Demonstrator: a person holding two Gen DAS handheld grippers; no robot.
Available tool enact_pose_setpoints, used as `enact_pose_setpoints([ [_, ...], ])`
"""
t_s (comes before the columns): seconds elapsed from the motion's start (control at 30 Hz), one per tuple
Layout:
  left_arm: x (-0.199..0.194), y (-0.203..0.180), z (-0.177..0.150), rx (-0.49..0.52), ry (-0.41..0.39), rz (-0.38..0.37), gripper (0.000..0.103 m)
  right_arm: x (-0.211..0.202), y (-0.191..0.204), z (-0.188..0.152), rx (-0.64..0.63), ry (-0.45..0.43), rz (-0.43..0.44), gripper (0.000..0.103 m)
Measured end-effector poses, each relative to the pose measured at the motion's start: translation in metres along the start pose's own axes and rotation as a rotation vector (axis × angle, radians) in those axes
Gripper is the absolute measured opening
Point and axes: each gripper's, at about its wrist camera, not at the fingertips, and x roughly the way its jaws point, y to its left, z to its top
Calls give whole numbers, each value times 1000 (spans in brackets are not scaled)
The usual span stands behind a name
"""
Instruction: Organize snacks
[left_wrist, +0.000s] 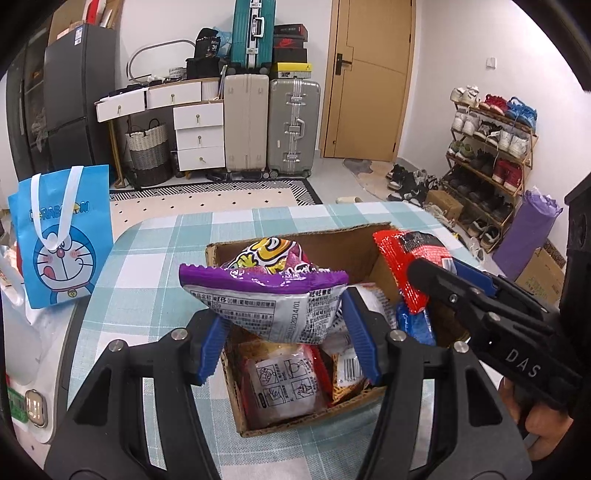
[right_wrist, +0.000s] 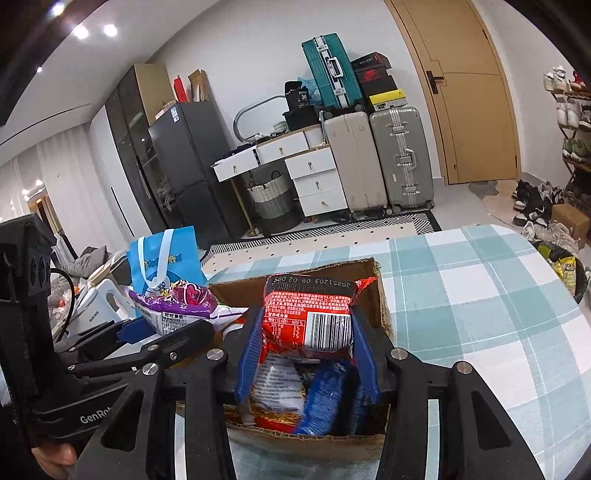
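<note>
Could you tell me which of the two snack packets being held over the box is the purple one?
The purple packet is the one clamped in the left gripper. The right gripper holds a red packet with a barcode, both above the cardboard box.

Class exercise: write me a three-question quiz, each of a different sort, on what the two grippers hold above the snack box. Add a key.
1. True or false: the left gripper holds the purple foil snack packet between its fingers.
2. What does the right gripper hold? A) a blue packet B) the red plastic noodle packet C) nothing
3. Fill in: both packets hang above the open brown ____ box, which stands on the checked tablecloth.

Key: 1 true; 2 B; 3 cardboard.
</note>
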Motion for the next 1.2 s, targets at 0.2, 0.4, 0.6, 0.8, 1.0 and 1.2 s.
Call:
enact_pose_setpoints([
  [0.2,20,2,-5,5,29,1,57,12,-2,-3,-2,22,-16,46],
  [0.4,27,3,-3,6,29,-8,57,10,-3,1,-1,14,-18,49],
  [0.6,22,8,-3,-4,22,-18,63,-5,-7,2,-12,-10,-27,70],
  [0.8,0,15,-7,-15,-18,-9,87,-22,-15,-6,-29,-11,-33,99],
  [1.0,-22,24,-17,-24,-46,8,102,-37,-19,-18,-37,-14,-27,102],
  [1.2,-48,29,-31,-39,-78,9,102,-49,-18,-30,-55,-27,-8,102],
])
